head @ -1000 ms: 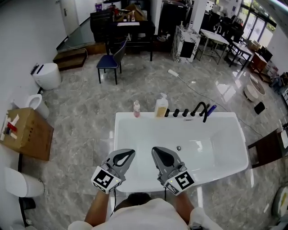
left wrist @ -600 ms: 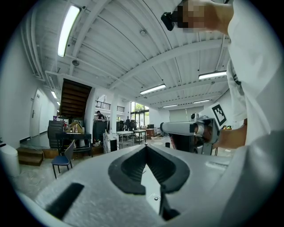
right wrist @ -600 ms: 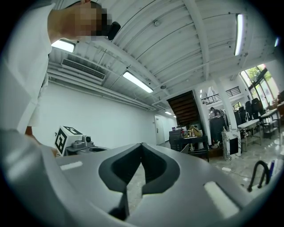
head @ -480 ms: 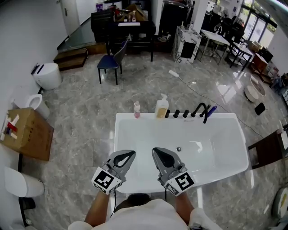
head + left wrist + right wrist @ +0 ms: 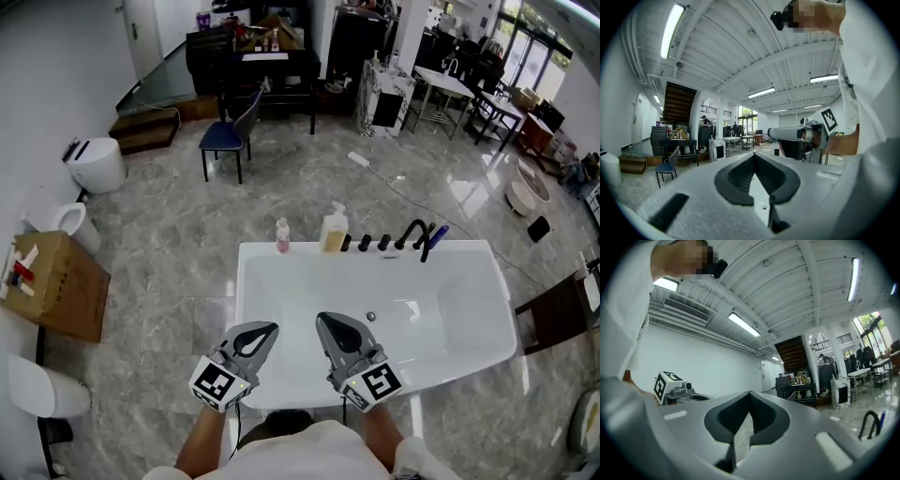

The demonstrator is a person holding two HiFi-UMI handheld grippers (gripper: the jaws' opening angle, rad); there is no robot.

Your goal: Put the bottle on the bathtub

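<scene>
1. since neither tool has anything to carry, the left gripper (image 5: pixel 266 330) and the right gripper (image 5: pixel 328 322) hang side by side close to the person's body, over the near edge of the bathtub (image 5: pixel 459 247). each gripper view shows its jaws pressed together with nothing between them.
2. two bottles stand upright on the far rim, well apart from both grippers: a small pink bottle (image 5: pixel 282 235) and, near it on its right, a larger yellowish pump bottle (image 5: pixel 334 231). which one the task means i cannot tell, but both already sit on the tub, so the placing looks done, and the idle pose of the grippers fits that.
3. they share that rim with a row of black taps (image 5: pixel 365 243) and a curved black spout (image 5: pixel 414 232), a sensible spot within a bather's reach.
4. the basin looks dry and holds only its drain (image 5: pixel 371 317). how full either bottle is i cannot tell.
5. a cardboard box (image 5: pixel 56 286) sits on the floor to the left; its contents are hidden.
</scene>
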